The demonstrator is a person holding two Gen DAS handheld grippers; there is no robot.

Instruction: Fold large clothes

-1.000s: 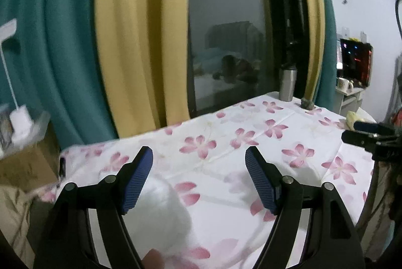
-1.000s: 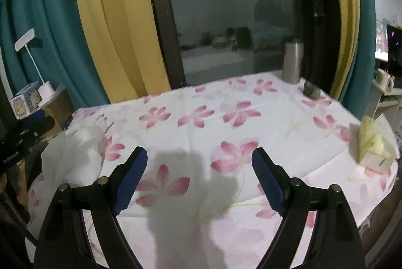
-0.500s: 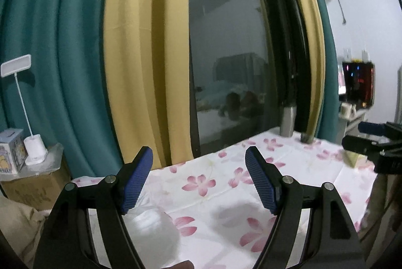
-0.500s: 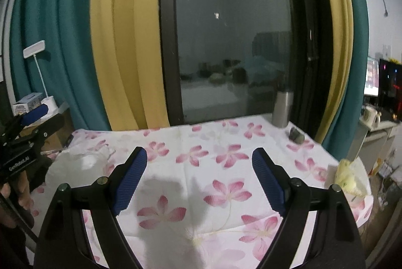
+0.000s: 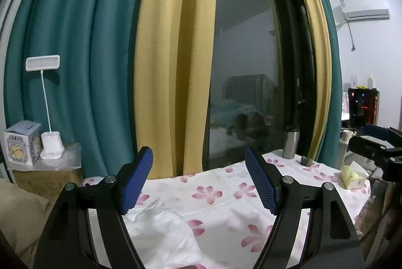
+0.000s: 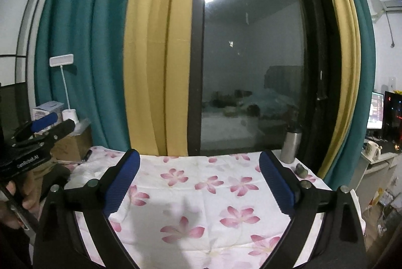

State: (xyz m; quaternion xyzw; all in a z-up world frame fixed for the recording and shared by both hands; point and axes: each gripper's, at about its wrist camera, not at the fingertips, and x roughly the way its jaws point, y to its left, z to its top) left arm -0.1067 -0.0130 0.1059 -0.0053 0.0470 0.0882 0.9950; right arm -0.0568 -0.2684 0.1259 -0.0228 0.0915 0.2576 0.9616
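A white garment [image 5: 163,236] lies bunched at the near left of a table covered by a white cloth with pink flowers [image 5: 216,196]. My left gripper [image 5: 198,181] is open and empty, held above the garment and pointing at the window. My right gripper [image 6: 199,183] is open and empty above the flowered cloth [image 6: 201,196]; the garment barely shows in the right wrist view. The left gripper [image 6: 40,133] also shows at the left edge of the right wrist view, and the right gripper [image 5: 371,143] at the right edge of the left wrist view.
A steel tumbler [image 6: 290,147] and a small dark stone [image 6: 301,169] stand at the table's far right corner. A yellow tissue pack [image 5: 351,176] lies at the right edge. A cardboard box with a white lamp [image 5: 50,148] stands left. Curtains and a dark window are behind.
Both grippers have tilted up and pulled back from the table, so the window and curtains fill more of each view. Both stayed open and empty.
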